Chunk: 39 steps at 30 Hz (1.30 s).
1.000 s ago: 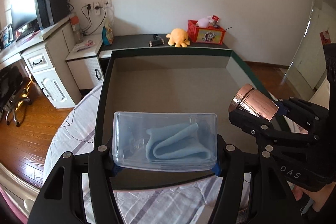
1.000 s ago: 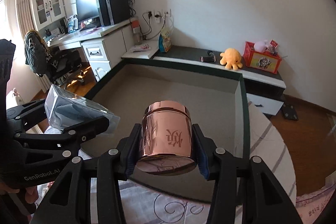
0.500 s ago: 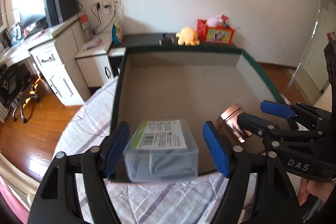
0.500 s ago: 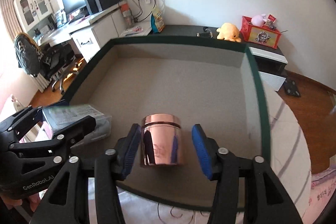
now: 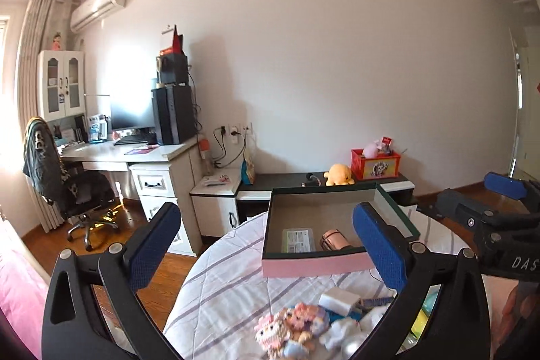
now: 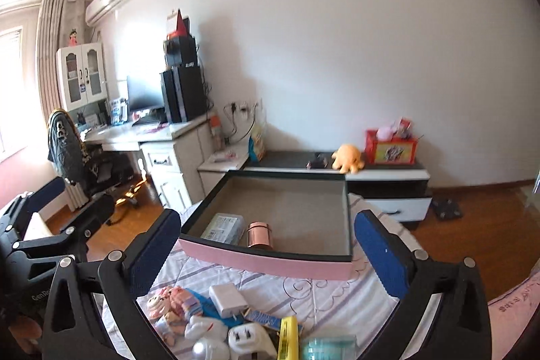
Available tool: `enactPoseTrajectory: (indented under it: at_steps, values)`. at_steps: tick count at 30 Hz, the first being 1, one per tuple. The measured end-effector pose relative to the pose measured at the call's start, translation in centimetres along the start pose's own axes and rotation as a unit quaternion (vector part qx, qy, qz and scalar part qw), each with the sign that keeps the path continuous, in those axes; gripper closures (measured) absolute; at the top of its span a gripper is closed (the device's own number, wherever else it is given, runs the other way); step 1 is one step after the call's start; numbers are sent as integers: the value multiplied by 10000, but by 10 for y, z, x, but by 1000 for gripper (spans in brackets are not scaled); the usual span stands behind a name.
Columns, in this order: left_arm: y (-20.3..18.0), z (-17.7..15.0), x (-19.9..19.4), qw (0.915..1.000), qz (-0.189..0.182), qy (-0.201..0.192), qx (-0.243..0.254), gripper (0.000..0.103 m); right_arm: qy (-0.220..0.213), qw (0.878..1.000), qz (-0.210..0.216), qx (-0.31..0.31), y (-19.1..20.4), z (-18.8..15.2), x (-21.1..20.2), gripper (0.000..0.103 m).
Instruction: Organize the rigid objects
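- Holding both tools above the striped bedspread (image 6: 337, 289), we see the left tool (image 5: 266, 245) with its blue pads spread wide apart and nothing between them.
- Our right tool (image 6: 266, 253) is likewise spread wide — nothing gripped.
- Ahead of both sits the pink-sided box (image 6: 270, 260), its dark green rim and grey floor open to view.
- Inside it, near the front wall, the clear plastic case (image 6: 223, 227) lies flat with its label up; the rose-gold metal tin (image 6: 260, 234) stands upright just beside it, on its right.
- Below the tools, a loose pile lies on the bedspread: a white charger (image 6: 228, 295), a beaded cartoon figure (image 5: 292, 328), a yellow tube (image 6: 289, 338) and other small items we cannot make out.
- Behind the box, a yellow plush octopus (image 6: 349, 157) sits on the low dark cabinet.
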State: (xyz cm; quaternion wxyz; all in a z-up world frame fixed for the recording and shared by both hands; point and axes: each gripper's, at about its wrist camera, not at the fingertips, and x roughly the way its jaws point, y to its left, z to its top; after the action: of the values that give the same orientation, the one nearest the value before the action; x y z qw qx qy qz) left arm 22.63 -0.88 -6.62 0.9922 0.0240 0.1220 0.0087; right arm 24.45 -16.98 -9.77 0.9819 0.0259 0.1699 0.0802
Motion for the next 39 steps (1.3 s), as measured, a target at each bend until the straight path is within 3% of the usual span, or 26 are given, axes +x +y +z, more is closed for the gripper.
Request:
enactPoseTrajectory:
  at_steps: [3, 6, 19, 27, 39]
  values:
    - [6, -6, -32, 10000, 53, -62, -53, 0, -417, 9978, -485, -172, 15, -12, -41, 0]
    - [9, -10, -62, 9997, 92, -232, -37, 0, -640, 9952, -714, -197, 18, -22, -75, 0]
    - [8, -13, -139, 9981, -96, -616, 13, 0, -999, 9909, -873, -214, 29, -31, -149, 0]
    - [9, -9, -158, 9971, -69, -760, -62, 0, -1167, 9891, -878, -193, 34, -28, -171, 0]
    - [10, -8, -163, 9970, -28, -766, -84, 0, -1203, 9889, -843, -202, 38, -27, -172, 0]
